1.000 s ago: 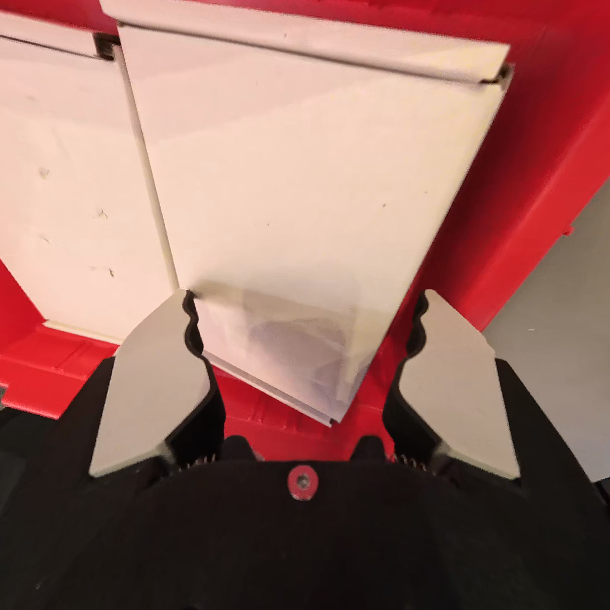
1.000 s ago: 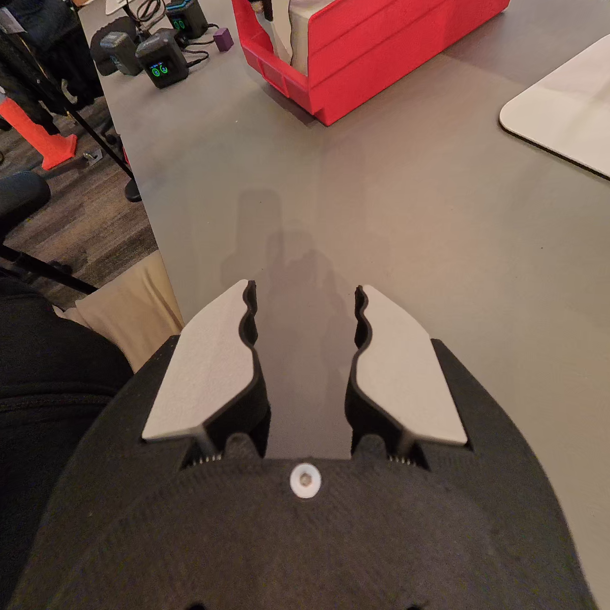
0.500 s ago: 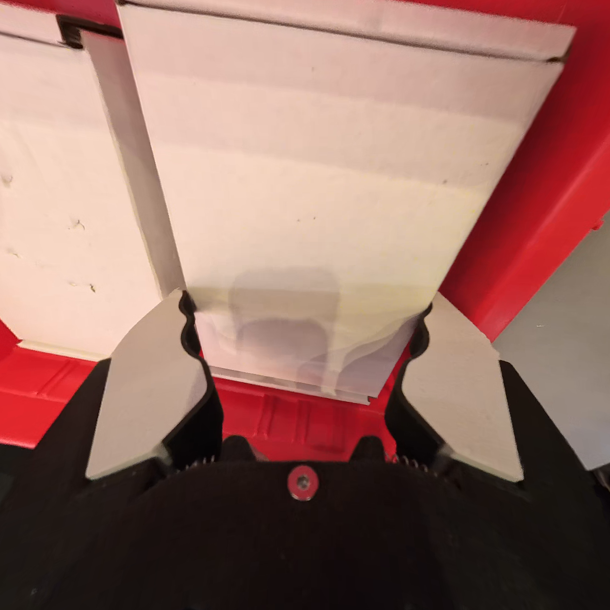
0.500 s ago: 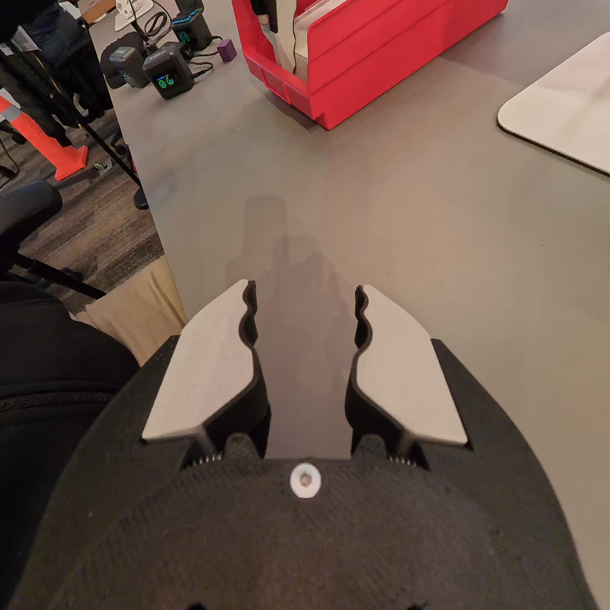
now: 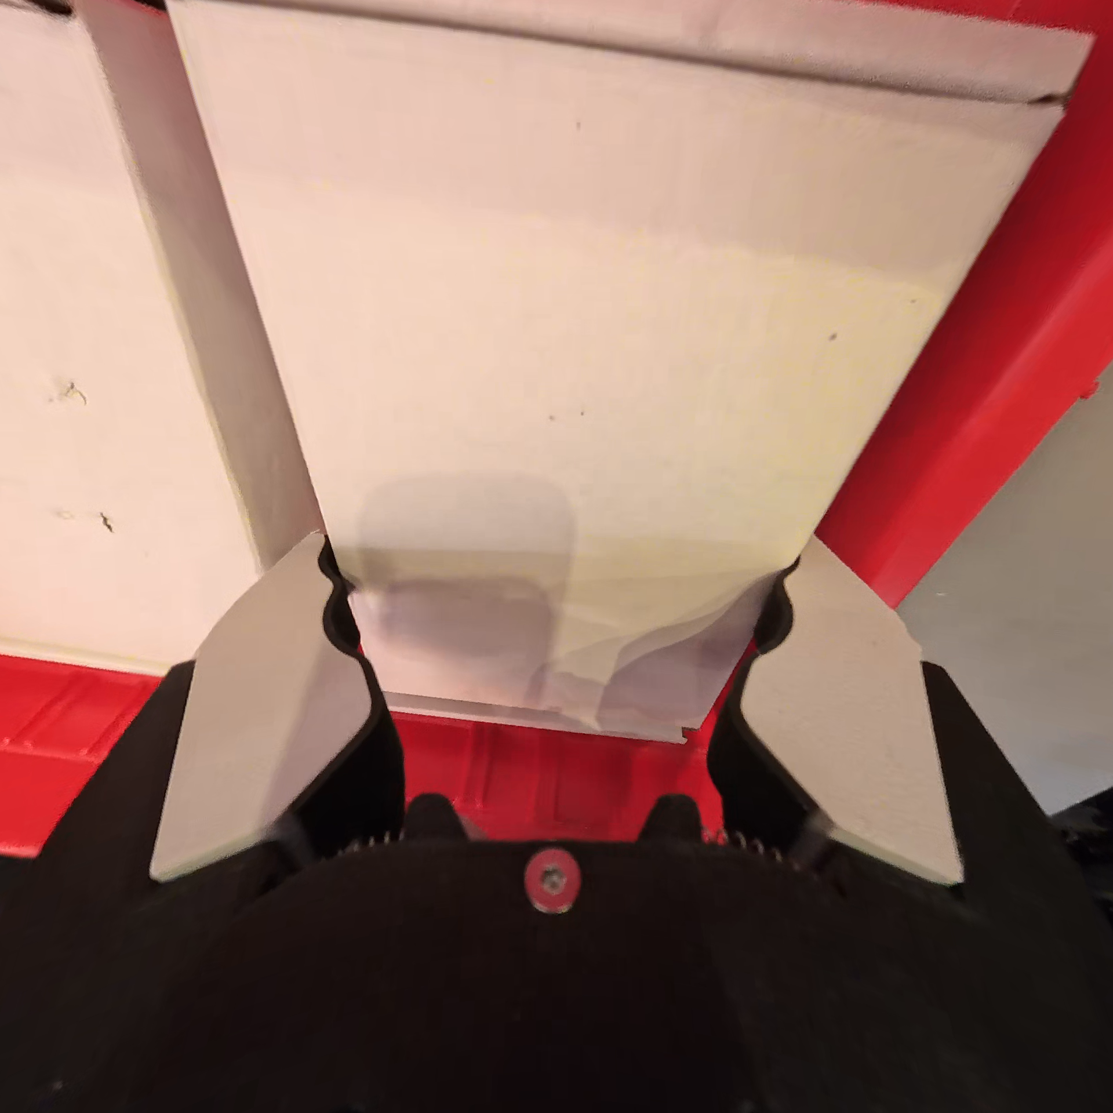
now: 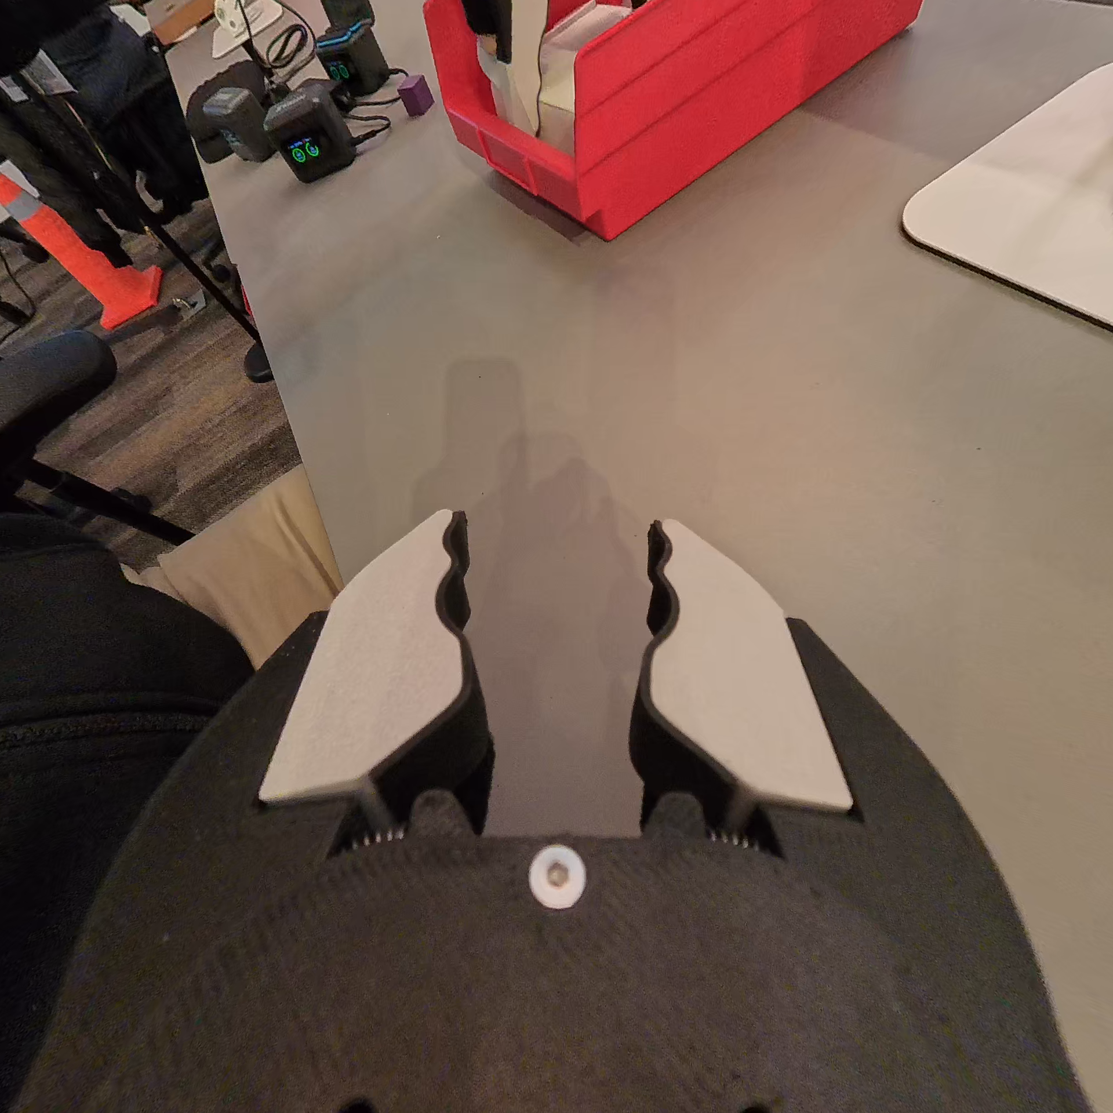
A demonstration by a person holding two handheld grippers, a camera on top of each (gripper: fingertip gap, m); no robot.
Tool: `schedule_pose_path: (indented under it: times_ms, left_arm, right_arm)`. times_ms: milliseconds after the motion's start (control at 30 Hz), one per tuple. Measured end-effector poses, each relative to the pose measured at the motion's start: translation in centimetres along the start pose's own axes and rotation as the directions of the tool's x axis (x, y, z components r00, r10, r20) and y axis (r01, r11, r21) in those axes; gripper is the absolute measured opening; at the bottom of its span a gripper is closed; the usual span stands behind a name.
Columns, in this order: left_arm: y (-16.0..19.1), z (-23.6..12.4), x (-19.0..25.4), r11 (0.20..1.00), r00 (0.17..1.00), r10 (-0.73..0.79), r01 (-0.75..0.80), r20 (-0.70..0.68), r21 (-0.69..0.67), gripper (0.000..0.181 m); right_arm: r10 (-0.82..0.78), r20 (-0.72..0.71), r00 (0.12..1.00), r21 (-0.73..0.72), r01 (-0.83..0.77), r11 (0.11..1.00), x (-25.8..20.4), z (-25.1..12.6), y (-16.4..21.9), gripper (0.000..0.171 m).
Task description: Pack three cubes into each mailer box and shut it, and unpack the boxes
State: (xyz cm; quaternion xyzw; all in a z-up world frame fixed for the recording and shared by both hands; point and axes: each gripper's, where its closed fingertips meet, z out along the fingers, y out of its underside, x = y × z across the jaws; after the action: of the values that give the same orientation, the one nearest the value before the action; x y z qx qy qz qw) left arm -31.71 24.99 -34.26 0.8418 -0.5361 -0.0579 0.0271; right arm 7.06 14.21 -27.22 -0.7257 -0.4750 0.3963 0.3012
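A white mailer box [image 5: 542,301] lies shut in a red bin [image 5: 963,421], beside a second white box [image 5: 90,361] on its left. My left gripper [image 5: 557,560] is open wide and straddles the near end of the first box, with its fingertips against the box's two sides. The right wrist view shows the same bin [image 6: 692,120] far off, with the left gripper [image 6: 506,78] reaching into it next to a white box [image 6: 560,102]. My right gripper [image 6: 557,530] is open and empty above the grey table [image 6: 723,391]. A purple cube [image 6: 417,95] sits on the table beyond the bin.
A white mat [image 6: 1024,199] lies at the right of the table. Black devices with cables [image 6: 301,138] stand at the far left corner. The table's left edge runs near an orange cone [image 6: 90,265] and a chair on the floor. A person's dark clothing [image 6: 90,692] is at lower left. The tips of one gripper are about 40 cm away from the tips of the other.
My left gripper has turned square to the box and moved in, so the box's near end now sits between its fingers. My right gripper has drifted back slightly and stays open.
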Motion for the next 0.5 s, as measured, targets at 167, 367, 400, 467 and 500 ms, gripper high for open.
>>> schedule_pose_path:
  times_ms: [167, 367, 400, 467, 500]
  left_arm:
    - [0.2, -1.9, -0.5, 0.999, 1.000, -0.022, 0.021, 0.022, 0.033, 0.130]
    - [0.6, -4.7, -0.1, 0.994, 0.997, -0.068, 0.065, 0.025, 0.093, 0.130]
    - [0.8, -4.9, 0.0, 0.994, 0.997, -0.071, 0.069, 0.023, 0.091, 0.130]
    - [1.1, -5.4, 0.4, 0.992, 0.997, -0.080, 0.078, 0.019, 0.100, 0.130]
    - [1.1, -5.9, 0.5, 0.990, 0.996, -0.089, 0.086, 0.013, 0.113, 0.130]
  right_arm:
    - [0.000, 0.001, 1.000, 0.003, 0.000, 1.000, 0.0, -0.1, -0.1, 0.057]
    - [-0.011, 0.001, 1.000, 0.000, 0.011, 1.000, -0.2, 0.1, -0.1, 0.057]
    - [-0.014, 0.001, 1.000, -0.001, 0.014, 1.000, -0.2, 0.1, -0.1, 0.057]
    - [-0.018, -0.001, 1.000, -0.004, 0.018, 1.000, -0.3, 0.1, -0.1, 0.057]
    - [-0.020, -0.003, 1.000, -0.005, 0.020, 1.000, -0.3, 0.1, 0.0, 0.057]
